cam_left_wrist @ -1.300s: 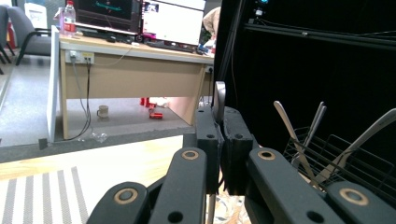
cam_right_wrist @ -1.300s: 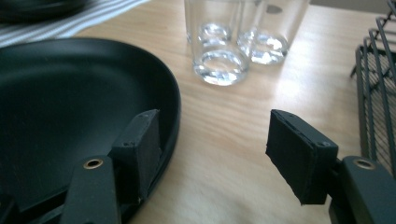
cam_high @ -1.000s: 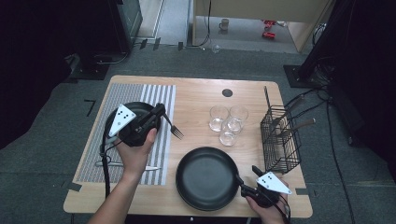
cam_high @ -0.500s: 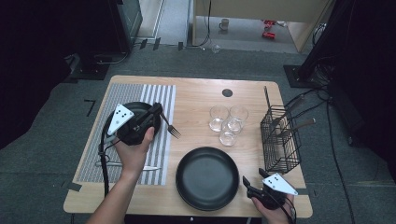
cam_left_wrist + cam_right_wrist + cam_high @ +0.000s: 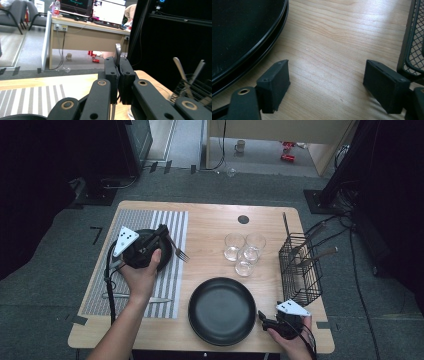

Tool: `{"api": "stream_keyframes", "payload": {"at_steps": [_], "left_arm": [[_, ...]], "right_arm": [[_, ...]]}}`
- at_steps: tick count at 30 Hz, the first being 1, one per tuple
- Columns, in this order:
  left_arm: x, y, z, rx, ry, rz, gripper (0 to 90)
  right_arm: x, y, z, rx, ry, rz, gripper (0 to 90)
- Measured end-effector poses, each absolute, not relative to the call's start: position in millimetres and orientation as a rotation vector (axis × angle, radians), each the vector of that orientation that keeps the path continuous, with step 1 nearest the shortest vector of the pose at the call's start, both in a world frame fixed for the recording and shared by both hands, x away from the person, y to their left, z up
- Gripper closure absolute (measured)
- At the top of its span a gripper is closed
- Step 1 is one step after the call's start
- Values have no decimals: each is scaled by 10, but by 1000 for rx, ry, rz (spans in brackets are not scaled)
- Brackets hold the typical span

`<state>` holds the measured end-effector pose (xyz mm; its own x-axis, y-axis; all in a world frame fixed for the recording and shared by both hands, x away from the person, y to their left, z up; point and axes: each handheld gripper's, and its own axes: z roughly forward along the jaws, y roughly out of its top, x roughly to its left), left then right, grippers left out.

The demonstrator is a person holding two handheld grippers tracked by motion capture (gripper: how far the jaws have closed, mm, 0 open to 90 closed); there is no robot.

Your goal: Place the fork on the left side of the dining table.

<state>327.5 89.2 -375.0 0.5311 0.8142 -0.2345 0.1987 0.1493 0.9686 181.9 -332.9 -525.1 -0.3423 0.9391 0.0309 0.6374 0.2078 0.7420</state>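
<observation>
Item: fork [image 5: 177,251], held in left tongs [image 5: 161,231], clenched on its handle; tines point toward 4 o'clock over the striped mat [image 5: 172,285], at the small black plate's [image 5: 165,257] edge.
Right tongs [image 5: 261,316]: released, empty, low on the counter [image 5: 210,225] between large black plate [image 5: 222,310] and wire basket [image 5: 299,270].
Handling, probably a place-setting step: keep the grip firm, lower the fork flat, release only once it rests.

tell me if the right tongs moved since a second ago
Yes. The right tongs pulled back toward the table's near edge, away from the large black plate.
</observation>
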Motion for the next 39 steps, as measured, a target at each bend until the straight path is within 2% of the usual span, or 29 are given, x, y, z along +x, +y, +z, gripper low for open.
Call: {"api": "stream_keyframes", "payload": {"at_steps": [4,10,25,28,39], "left_arm": [[3425,942,-3799,1365,976,562,888],[3682,1071,-3934,1284,1044,606,887],[4439,1268,-4251,1153,1121,597,887],[4572,1290,-4332,1135,1126,631,885],[4848,1395,-4494,1012,1182,549,884]], "right_arm": [[1826,-3330,-5253,1467,2058,935,164],[1825,-3329,-5253,1471,2057,934,163],[1826,-3330,-5254,1469,2057,934,163],[1825,-3330,-5253,1468,2057,933,163],[1825,-3331,-5254,1463,2057,932,164]]}}
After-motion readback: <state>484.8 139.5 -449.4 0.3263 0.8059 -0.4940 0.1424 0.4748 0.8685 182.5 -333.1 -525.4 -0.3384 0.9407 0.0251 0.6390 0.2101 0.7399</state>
